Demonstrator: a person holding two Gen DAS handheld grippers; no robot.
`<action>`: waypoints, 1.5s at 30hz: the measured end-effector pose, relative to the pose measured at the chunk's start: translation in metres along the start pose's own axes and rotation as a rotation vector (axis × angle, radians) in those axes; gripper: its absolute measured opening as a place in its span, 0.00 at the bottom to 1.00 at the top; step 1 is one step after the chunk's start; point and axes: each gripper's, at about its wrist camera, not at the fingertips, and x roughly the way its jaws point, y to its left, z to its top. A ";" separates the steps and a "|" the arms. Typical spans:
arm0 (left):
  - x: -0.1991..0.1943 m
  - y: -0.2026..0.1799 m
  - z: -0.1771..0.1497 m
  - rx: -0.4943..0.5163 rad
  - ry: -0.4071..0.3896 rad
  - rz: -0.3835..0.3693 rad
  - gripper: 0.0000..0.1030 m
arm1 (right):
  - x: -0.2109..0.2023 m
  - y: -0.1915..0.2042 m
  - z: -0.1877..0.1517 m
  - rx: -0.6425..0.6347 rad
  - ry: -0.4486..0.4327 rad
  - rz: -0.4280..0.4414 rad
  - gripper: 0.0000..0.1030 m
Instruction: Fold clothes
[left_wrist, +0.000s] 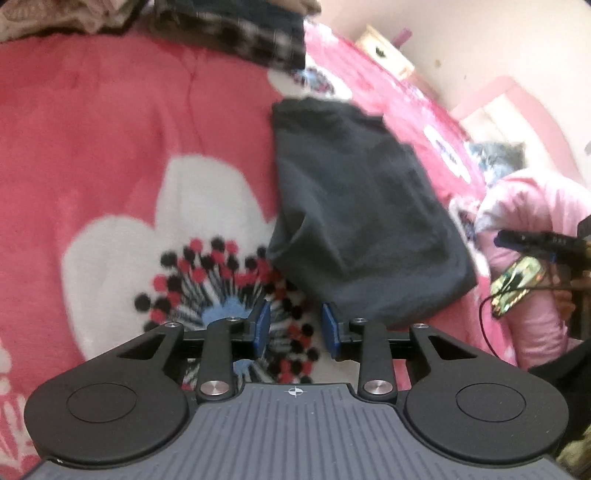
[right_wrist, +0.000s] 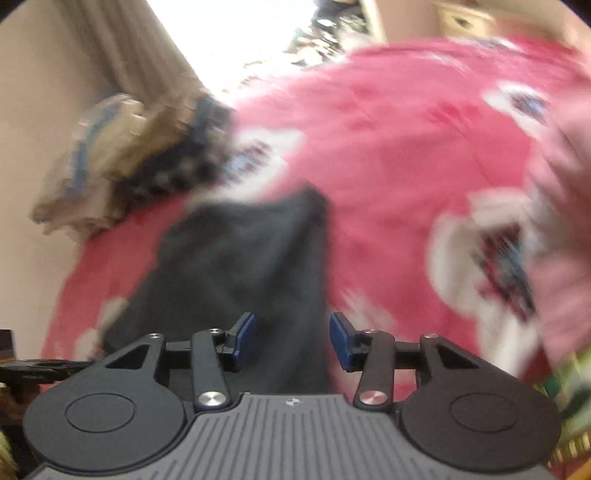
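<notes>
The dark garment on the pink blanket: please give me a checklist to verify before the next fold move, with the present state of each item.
1. Left gripper open and holding nothing: ok.
2. Right gripper open and holding nothing: ok.
3. Dark garment lies on the pink flowered blanket, nothing on top of it: ok.
4. Garment smooth and flat: not ok, creases show near its lower left part.
5. Garment apart from the clothes pile further back: ok.
6. Right gripper lined up with a garment edge: cannot tell, the right wrist view is blurred.
</notes>
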 end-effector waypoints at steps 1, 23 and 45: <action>-0.002 -0.002 0.002 -0.003 -0.016 -0.006 0.30 | 0.006 0.013 0.008 -0.031 0.007 0.033 0.47; 0.054 -0.031 0.028 -0.030 0.031 0.101 0.44 | 0.124 0.140 0.016 -0.179 0.260 0.196 0.55; 0.073 -0.049 0.032 0.016 0.072 0.206 0.10 | 0.127 0.130 0.011 -0.122 0.235 0.196 0.60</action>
